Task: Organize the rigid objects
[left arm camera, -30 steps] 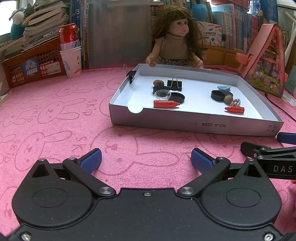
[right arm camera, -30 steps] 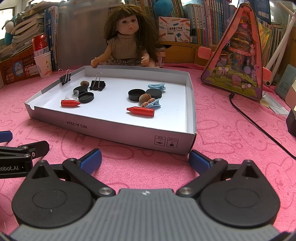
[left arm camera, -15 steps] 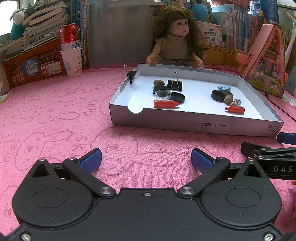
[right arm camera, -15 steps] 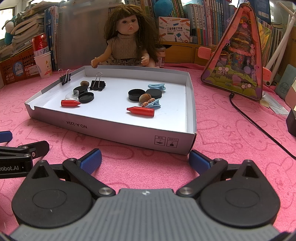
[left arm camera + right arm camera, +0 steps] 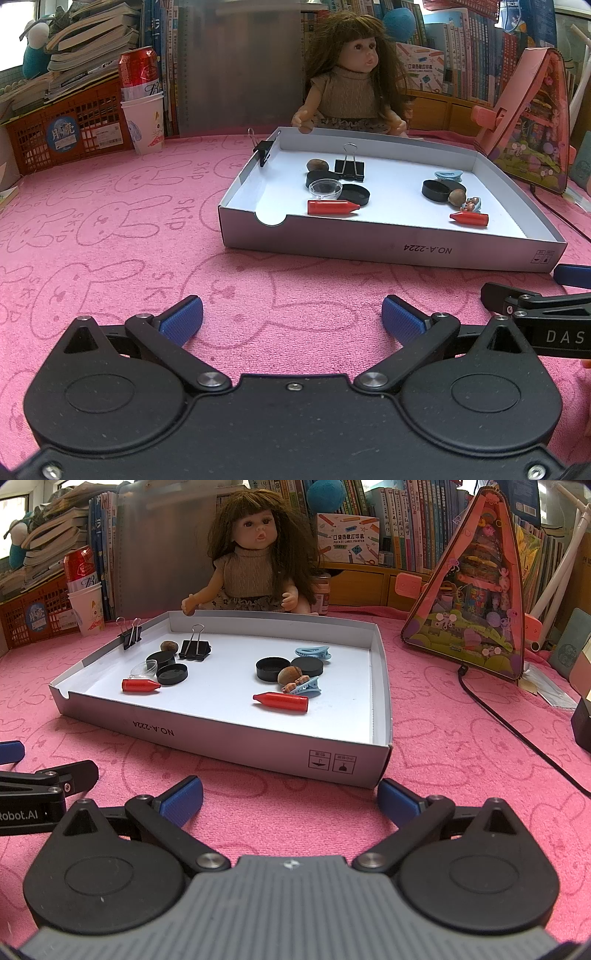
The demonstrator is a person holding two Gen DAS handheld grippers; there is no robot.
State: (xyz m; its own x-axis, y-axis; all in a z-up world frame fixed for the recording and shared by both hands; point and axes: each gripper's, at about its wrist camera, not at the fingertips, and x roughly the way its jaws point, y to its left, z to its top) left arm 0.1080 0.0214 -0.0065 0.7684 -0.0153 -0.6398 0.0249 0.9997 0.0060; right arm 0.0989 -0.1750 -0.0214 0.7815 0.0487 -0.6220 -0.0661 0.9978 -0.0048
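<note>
While both cameras look at the same white tray, only the right view shows the black cable on the pink cloth and the whole pink toy house. Only the left view shows the round notch cut in the tray's near wall. The tray sits on the cloth ahead of both grippers, not touching them. In it lie two red crayons, black lids, nuts, blue hair clips and a black binder clip. Another binder clip sits on the tray's left wall. A doll sits behind the tray. The left gripper is low over the cloth, jaws spread wide and holding nothing. The right gripper is just beside it, also spread wide with nothing in it, near the tray's right corner.
</note>
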